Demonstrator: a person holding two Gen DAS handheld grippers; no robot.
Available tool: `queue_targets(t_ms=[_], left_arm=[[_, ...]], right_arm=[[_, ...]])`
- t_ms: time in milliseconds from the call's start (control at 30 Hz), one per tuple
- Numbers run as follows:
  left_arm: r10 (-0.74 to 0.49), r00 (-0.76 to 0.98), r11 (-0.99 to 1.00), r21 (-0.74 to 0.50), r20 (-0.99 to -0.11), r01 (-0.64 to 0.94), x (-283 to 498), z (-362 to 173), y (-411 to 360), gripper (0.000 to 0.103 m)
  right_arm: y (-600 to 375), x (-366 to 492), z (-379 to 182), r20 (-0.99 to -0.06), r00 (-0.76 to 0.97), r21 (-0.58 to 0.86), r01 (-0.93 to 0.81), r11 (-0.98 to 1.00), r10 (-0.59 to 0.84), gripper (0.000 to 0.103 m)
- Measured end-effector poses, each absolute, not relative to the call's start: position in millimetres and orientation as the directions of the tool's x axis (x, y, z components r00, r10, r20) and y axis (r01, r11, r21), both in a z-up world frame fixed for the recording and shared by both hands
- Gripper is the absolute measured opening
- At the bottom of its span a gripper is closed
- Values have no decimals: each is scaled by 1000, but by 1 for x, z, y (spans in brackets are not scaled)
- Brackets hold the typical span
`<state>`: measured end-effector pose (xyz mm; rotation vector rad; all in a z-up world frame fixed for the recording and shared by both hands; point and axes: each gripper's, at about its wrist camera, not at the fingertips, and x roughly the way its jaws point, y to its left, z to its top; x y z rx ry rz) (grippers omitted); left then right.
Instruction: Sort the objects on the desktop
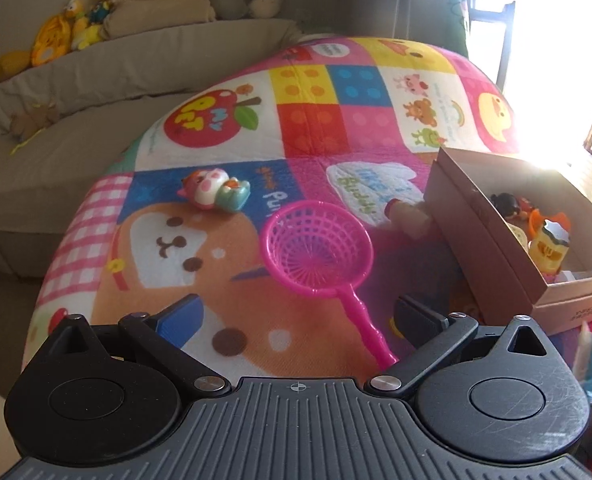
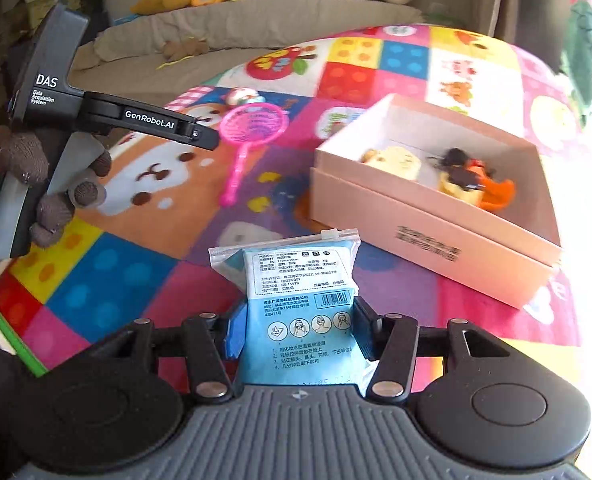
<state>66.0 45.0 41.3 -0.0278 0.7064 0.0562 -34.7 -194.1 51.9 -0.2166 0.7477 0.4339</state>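
Observation:
My left gripper (image 1: pixel 296 322) is open above the mat, its fingers on either side of the handle of a pink toy net (image 1: pixel 318 250), not touching it. The net also shows in the right wrist view (image 2: pixel 254 126). My right gripper (image 2: pixel 294 334) is shut on a blue cotton-pad packet (image 2: pixel 296 292), held above the mat in front of a pink cardboard box (image 2: pixel 428 216). The box holds several small toys (image 2: pixel 468 178). A small animal figurine (image 1: pixel 216 190) lies on the mat beyond the net. A small bottle (image 1: pixel 410 218) lies against the box's side (image 1: pixel 484 240).
The colourful play mat (image 1: pixel 328 120) covers the surface. A grey sofa (image 1: pixel 96 92) with plush toys stands behind it. The left gripper's body (image 2: pixel 96 116), held in a gloved hand, shows at the left of the right wrist view. Bright window glare is at the right.

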Motion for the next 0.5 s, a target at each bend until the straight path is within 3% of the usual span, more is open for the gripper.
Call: queue_targets(t_ms=[133, 300, 400, 467, 500], left_arm=[[46, 725, 997, -10, -687, -73, 112, 28, 32, 103], [138, 721, 990, 85, -679, -110, 135, 19, 18, 103], [132, 720, 991, 99, -681, -88, 132, 17, 19, 102], [115, 720, 993, 102, -684, -61, 126, 17, 21, 87], [107, 720, 994, 98, -685, -55, 123, 17, 23, 86]], right_arm=[[-220, -37, 48, -668, 718, -77, -328, 941, 196, 53], [-231, -36, 40, -662, 724, -29, -286, 958, 196, 64], [-230, -34, 38, -659, 727, -33, -284, 958, 192, 66], [-229, -34, 39, -652, 734, -40, -285, 958, 191, 68], [-228, -34, 39, -648, 736, -42, -289, 957, 194, 69]])
